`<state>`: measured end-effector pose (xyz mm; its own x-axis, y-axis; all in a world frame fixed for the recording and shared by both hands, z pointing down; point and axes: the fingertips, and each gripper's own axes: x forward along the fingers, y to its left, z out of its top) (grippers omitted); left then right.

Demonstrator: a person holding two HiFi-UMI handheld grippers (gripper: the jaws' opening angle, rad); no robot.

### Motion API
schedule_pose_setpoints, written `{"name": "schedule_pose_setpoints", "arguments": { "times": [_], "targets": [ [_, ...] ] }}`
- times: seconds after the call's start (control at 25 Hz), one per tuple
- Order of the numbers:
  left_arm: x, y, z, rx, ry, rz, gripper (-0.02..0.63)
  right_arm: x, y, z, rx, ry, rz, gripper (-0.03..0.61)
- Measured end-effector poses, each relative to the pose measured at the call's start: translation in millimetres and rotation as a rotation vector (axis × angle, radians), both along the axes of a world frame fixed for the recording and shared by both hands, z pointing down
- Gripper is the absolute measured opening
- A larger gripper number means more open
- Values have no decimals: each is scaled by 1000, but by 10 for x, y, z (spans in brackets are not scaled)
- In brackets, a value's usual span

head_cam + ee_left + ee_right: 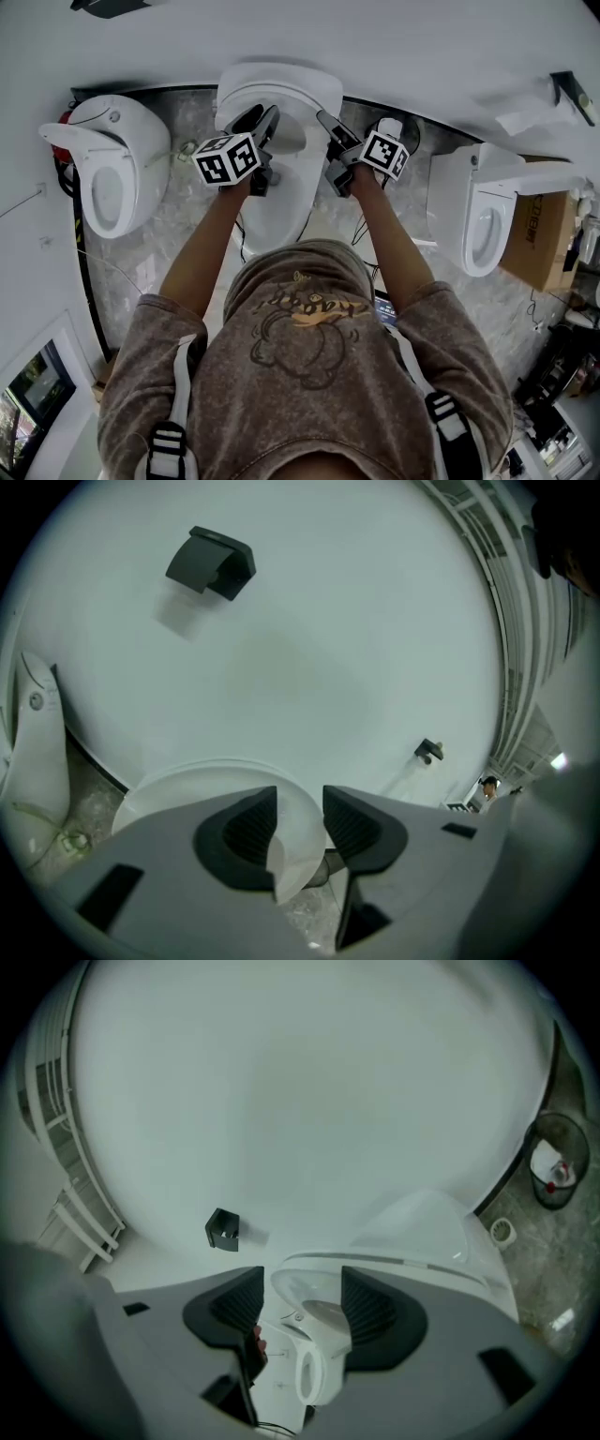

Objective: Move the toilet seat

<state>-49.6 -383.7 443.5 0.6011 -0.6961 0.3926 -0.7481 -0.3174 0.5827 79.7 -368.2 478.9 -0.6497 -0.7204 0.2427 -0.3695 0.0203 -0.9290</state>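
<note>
A white toilet [281, 202] stands right below me against the wall, with its white toilet seat [277, 89] raised at the back. My left gripper [261, 120] is at the seat's left side. In the left gripper view the rounded white edge of the seat [216, 785] fills the gap between the pads and overlaps the left pad; the left gripper [300, 822] looks shut on it. My right gripper [330, 145] is at the seat's right side. The right gripper [302, 1302] stands open, with the white rim [314, 1283] showing between its pads and a gap on the left.
A second toilet [108, 173] stands to the left and a third [483, 220] to the right, next to a cardboard box [539, 234]. A small bin [558, 1171] sits on the grey floor by the wall. A black holder [211, 562] is fixed to the white wall.
</note>
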Motion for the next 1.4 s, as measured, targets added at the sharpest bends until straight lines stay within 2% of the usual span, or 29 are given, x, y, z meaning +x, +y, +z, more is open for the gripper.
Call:
{"name": "schedule_pose_setpoints", "arguments": {
  "times": [0.12,0.28,0.56,0.76,0.92,1.08,1.16,1.24,1.32,1.4],
  "targets": [
    [-19,68,-175,34,-14,30,150,53,42,-236,57,55,-27,250],
    [-25,221,-442,77,-14,68,155,135,160,-575,157,178,-59,247],
    [-54,621,-950,175,-8,147,164,9,585,-1085,325,394,-174,237],
    [-138,933,-1280,253,-7,175,178,-111,878,-1458,398,399,-200,225],
    [-208,1173,-1439,310,-30,199,184,-227,1123,-1675,475,466,-246,225],
    [-277,1412,-1618,427,-87,227,187,-380,1329,-1852,549,484,-264,225],
    [-321,1499,-1670,458,-96,220,190,-431,1410,-1931,596,514,-261,225],
    [-403,1547,-1696,472,-87,185,192,-426,1455,-1990,646,579,-233,209],
    [-498,1571,-1707,486,-87,143,184,-364,1478,-2034,686,640,-182,135],
    [-570,1583,-1711,501,-96,110,141,-299,1500,-2056,708,679,-146,96]
  ]
}}
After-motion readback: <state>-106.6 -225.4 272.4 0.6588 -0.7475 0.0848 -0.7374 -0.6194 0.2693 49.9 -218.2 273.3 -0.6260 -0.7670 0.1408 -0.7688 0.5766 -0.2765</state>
